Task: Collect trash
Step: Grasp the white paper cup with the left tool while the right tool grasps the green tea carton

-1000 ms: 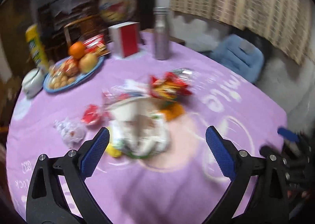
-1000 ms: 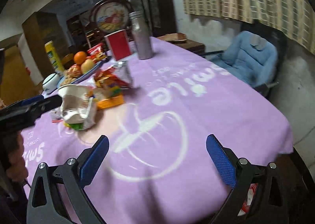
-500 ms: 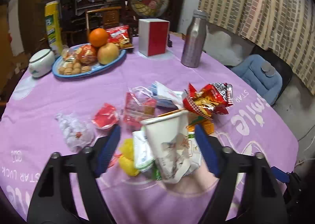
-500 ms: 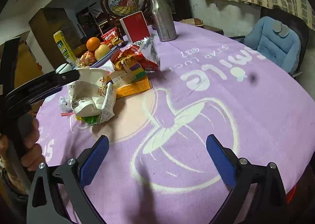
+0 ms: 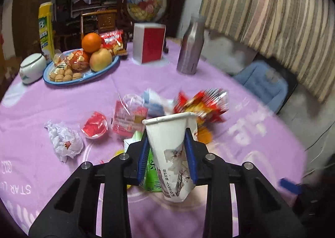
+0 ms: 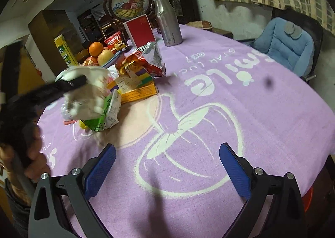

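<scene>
Since earlier: left gripper (image 5: 167,154) advanced onto paper cup (image 5: 171,150), jaws closing, pads squeezing its walls. Cup light, thin, crushable; mid-body hold suits. Snack wrapper (image 5: 201,104) at 1 o'clock. Right gripper (image 6: 167,171) agape, empty.

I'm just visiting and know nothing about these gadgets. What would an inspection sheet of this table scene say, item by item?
Surface: round table under a purple cloth with white print.
Job's things: crushed paper cup, red snack bag, crumpled tissue, green carton and orange box heaped mid-table.
Clutter: fruit plate, red box, steel bottle, white jar, yellow canister.
Grippers: left gripper closing, pads pressing the paper cup; right gripper open over bare cloth, holding nothing.
Cables: nothing seen.
Surroundings: blue cushioned chair, striped curtain, round framed picture.
</scene>
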A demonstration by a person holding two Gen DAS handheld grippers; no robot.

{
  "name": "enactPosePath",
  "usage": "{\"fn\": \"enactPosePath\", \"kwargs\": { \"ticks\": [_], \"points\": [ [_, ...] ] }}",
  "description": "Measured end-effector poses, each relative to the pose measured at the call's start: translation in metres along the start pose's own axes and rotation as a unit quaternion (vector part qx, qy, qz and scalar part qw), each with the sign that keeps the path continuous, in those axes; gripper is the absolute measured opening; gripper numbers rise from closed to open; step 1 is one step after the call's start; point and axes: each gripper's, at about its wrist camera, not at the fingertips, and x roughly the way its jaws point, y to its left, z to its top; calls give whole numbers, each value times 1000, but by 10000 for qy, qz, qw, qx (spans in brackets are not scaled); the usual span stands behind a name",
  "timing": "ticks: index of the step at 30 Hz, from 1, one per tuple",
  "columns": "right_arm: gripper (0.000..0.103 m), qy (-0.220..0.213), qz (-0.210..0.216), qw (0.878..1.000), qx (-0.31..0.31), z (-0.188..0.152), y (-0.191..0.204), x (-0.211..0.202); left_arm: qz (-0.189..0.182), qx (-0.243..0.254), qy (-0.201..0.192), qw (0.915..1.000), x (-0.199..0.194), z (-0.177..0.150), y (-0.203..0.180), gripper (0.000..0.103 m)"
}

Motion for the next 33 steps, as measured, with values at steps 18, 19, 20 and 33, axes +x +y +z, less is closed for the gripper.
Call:
{"fn": "enactPosePath", "kwargs": {
  "ticks": [18, 19, 20, 33],
  "points": [
    [75, 1176, 683, 9840, -1151, 59, 93, 111, 662, -976, -26, 9930, -24, 11, 57, 34],
    [70, 1229, 683, 9834, -1145, 60, 95, 117, 662, -1019, -21, 9926, -24, 11, 59, 34],
    [68, 1240, 701, 9834, -1128, 61, 99, 124, 661, -1043, -24, 9923, -26, 9, 61, 34],
    [23, 429, 989, 9909, -803, 56, 74, 61, 602, -981, -32, 9933, -27, 8, 58, 34]
  ]
}}
